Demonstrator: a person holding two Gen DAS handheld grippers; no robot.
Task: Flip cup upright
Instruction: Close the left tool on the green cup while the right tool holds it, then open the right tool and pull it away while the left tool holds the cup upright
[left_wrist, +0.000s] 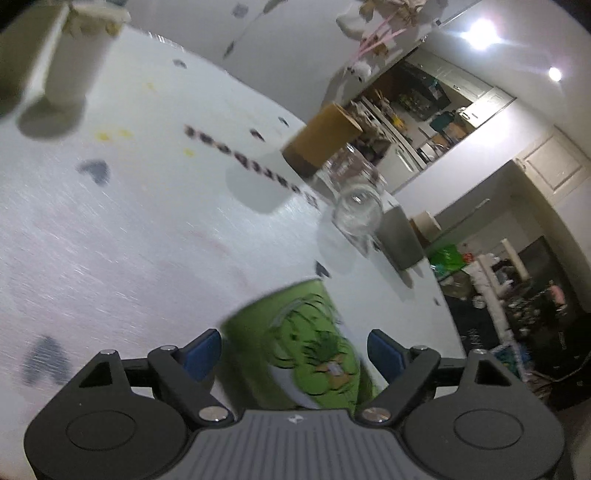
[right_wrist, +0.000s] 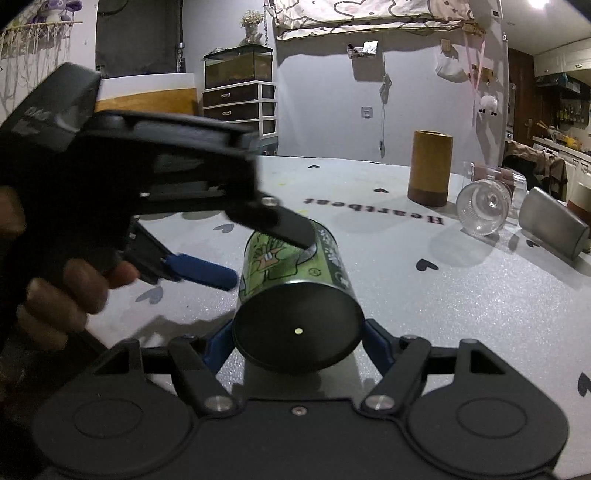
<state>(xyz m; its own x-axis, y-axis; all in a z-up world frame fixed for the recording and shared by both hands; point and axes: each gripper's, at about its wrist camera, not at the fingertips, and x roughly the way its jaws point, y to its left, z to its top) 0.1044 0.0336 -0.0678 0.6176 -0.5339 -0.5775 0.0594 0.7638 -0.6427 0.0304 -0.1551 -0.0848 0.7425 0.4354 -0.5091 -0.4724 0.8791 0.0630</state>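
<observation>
The white heart-printed surface (right_wrist: 461, 314) carried the green cartoon-printed cup with a black base (right_wrist: 295, 295), lying on its side, base toward the near edge. The right tongs (right_wrist: 297, 341) straddled that base, apart, not clamped. The left tongs (left_wrist: 294, 354) flanked the body, also apart. Best to close squarely before tipping.

A lived-in home: drawer unit (right_wrist: 239, 107) topped by terrarium (right_wrist: 238, 62), kitchen cabinets (left_wrist: 554, 166), heart-print tablecloth (right_wrist: 443, 295).
</observation>
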